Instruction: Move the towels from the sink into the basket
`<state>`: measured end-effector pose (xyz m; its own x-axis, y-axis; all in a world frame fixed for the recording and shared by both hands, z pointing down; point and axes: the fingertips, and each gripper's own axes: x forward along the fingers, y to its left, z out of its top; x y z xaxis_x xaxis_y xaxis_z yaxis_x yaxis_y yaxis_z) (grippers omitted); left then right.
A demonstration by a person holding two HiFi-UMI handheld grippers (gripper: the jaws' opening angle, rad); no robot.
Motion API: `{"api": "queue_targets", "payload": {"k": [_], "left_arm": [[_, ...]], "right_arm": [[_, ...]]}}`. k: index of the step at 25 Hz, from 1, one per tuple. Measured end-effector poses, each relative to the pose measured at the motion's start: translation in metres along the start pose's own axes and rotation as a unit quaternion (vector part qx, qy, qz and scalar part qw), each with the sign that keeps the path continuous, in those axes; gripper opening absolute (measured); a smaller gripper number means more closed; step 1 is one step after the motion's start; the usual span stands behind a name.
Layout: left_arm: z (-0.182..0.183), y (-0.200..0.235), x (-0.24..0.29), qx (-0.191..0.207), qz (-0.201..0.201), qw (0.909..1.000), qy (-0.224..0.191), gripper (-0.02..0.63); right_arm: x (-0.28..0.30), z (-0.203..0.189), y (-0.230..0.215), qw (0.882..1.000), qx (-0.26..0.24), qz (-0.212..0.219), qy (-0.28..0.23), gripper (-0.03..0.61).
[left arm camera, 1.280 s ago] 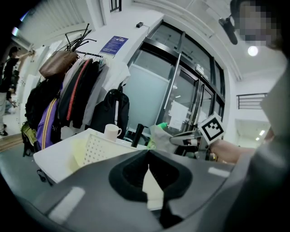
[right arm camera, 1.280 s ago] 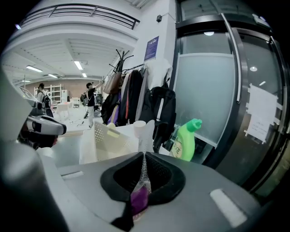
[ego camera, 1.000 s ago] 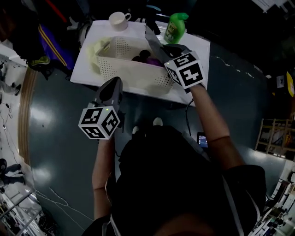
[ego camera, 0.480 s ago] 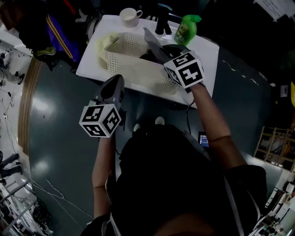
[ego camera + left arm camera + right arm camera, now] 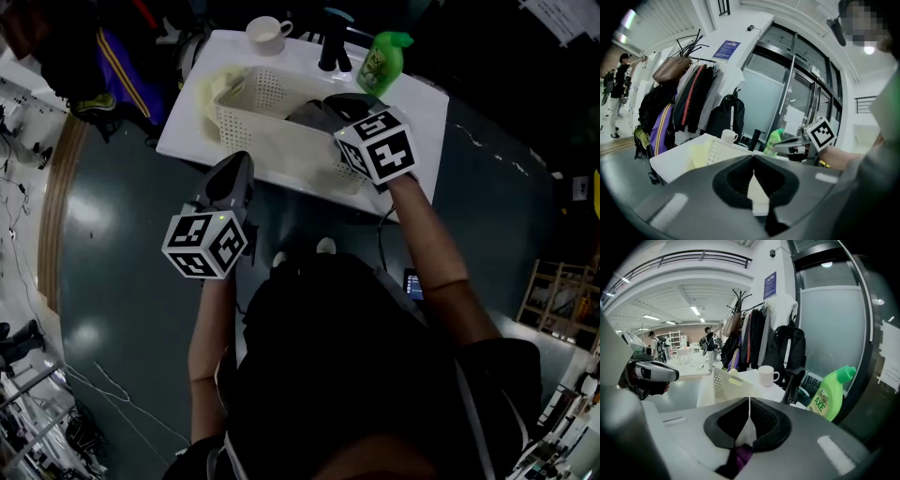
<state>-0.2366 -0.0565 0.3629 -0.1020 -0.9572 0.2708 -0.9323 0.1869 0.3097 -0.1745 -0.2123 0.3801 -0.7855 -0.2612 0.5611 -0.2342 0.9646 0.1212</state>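
My right gripper [image 5: 311, 111] hangs over the white basket [image 5: 272, 142], coming in from its 3 o'clock end. Its fingers are pressed together along their whole length with only a hairline seam between the tips. Low in the gap behind that seam a scrap of purple towel [image 5: 743, 456] shows. I cannot tell whether the pads are pinching it or whether it simply lies beneath them in the basket. My left gripper [image 5: 234, 164] is held back at 6 o'clock of the basket, off the near edge of the desk [image 5: 424, 105] and over the dark floor, pointing toward 12. Its fingers are also closed tip to tip and carry nothing; only the pale desk edge shows through the slit. The basket sits on the white desk, lengthwise from 9 to 3. A pale yellow towel [image 5: 214, 90] is bunched against the basket's 9 o'clock end, outside its perforated wall and touching it. At 12 o'clock of the basket a black faucet [image 5: 332, 45] stands at the far edge, with a white cup [image 5: 267, 34] toward 11 and a green bottle [image 5: 382, 58] toward 1. Both are apart from the basket.
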Motion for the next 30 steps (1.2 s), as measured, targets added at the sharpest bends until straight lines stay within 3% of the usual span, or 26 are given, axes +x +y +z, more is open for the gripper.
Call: {"api": "queue_targets", "payload": {"k": [30], "left_arm": [[-0.009, -0.053, 0.035, 0.028, 0.001, 0.9996, 0.008, 0.006]], "right_arm": [[-0.051, -0.024, -0.015, 0.999, 0.020, 0.017, -0.037, -0.002]]}}
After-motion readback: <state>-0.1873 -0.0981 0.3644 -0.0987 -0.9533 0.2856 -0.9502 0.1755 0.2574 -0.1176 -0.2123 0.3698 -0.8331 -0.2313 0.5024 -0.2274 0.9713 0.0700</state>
